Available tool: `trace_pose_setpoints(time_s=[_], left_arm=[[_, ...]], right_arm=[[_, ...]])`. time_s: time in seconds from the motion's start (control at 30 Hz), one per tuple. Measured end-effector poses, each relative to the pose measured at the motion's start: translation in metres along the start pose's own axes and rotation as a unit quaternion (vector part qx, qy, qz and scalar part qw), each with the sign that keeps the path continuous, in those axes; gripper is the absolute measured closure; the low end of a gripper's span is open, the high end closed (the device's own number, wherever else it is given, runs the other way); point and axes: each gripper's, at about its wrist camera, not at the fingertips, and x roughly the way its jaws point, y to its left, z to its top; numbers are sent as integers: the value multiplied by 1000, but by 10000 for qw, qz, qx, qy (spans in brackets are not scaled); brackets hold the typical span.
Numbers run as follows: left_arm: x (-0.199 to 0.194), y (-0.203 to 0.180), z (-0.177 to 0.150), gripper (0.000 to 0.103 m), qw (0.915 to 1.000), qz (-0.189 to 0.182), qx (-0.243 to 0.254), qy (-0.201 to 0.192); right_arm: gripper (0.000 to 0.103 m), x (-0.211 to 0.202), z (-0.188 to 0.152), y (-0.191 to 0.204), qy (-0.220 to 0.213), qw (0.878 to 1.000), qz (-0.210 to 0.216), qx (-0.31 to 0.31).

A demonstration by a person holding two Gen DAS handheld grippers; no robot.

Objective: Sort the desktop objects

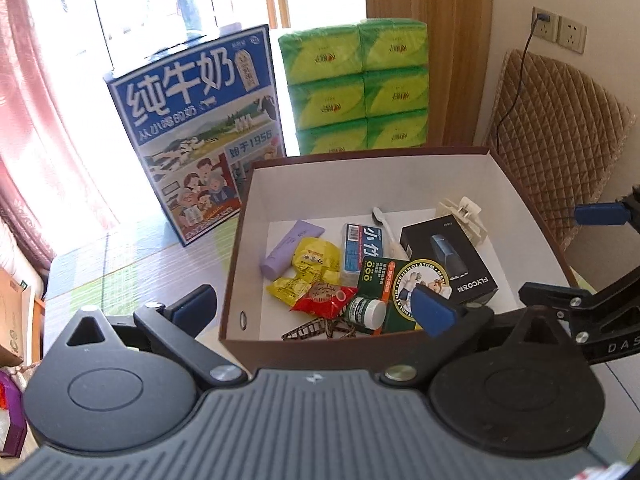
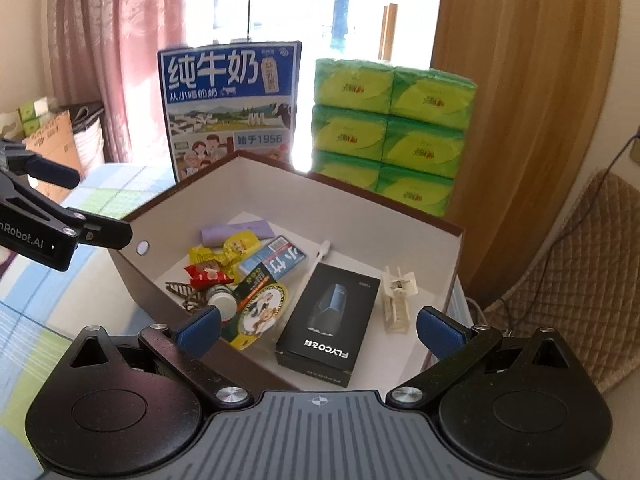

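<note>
Both tongs, left [image 1: 316, 300] & right [image 2: 320, 330], are wide open, holding nothing, over the box [image 2: 456, 264]; black shaver pack [image 2: 330, 330] by its right edge looks stiff & light, so pinch its long sides.

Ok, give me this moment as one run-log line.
left gripper: open, empty | right gripper: open, empty | both above box near edge | shaver box, snacks, tube inside

My table, in a lived-in home room.
I see pink curtains [image 2: 116, 40] over a bright window, a milk carton [image 1: 196, 128] and stacked green tissue packs [image 1: 360, 84] on the table, a quilted chair cushion [image 1: 556, 136] by wall sockets [image 1: 560, 28], and a wooden door [image 2: 520, 80].
</note>
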Motion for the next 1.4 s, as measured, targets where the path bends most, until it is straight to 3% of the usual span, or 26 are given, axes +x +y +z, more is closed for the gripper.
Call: trace_pose_setpoints(time_s=[0.4,0.8,1.2,1.4], left_arm=[[-54,-2,-13,1,9995,47,-264,-140],[-88,-10,-43,1,9988,117,-473,32],[-108,-28,-75,1,9971,330,-643,248],[-113,-36,-90,1,9962,255,-748,370]], right_arm=[[2,-50,-4,2,-167,9990,8,410],[2,-92,-16,16,-146,9986,117,494],[2,-109,-42,26,-12,9982,231,557],[2,-113,-57,26,124,9971,248,709]])
